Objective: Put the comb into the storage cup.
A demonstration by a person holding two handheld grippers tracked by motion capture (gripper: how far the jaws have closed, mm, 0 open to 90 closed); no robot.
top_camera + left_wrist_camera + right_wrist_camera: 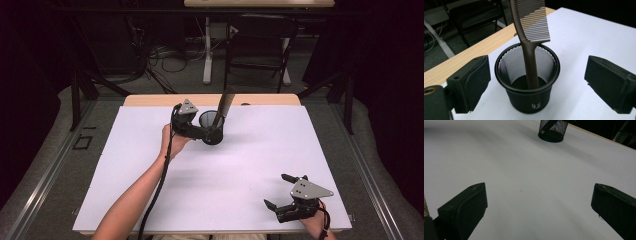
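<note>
A black mesh cup (527, 96) stands on the white table sheet (225, 180) near its back edge. A brown comb (531, 25) stands in it, handle down, teeth up, leaning on the rim. My left gripper (537, 75) is open just in front of the cup, one black jaw off to each side and neither pad touching it. From above, the left gripper (209, 134) sits against the near side of the cup (207, 120), with the comb (225, 102) rising past it. My right gripper (276, 190) rests open and empty at the front right.
A strip of bare wood (150, 100) runs along the table's back edge, just behind the cup. Beyond it are a dark chair (260, 45), a white desk leg (207, 50) and floor cables. The left gripper's cable (160, 185) trails along the forearm.
</note>
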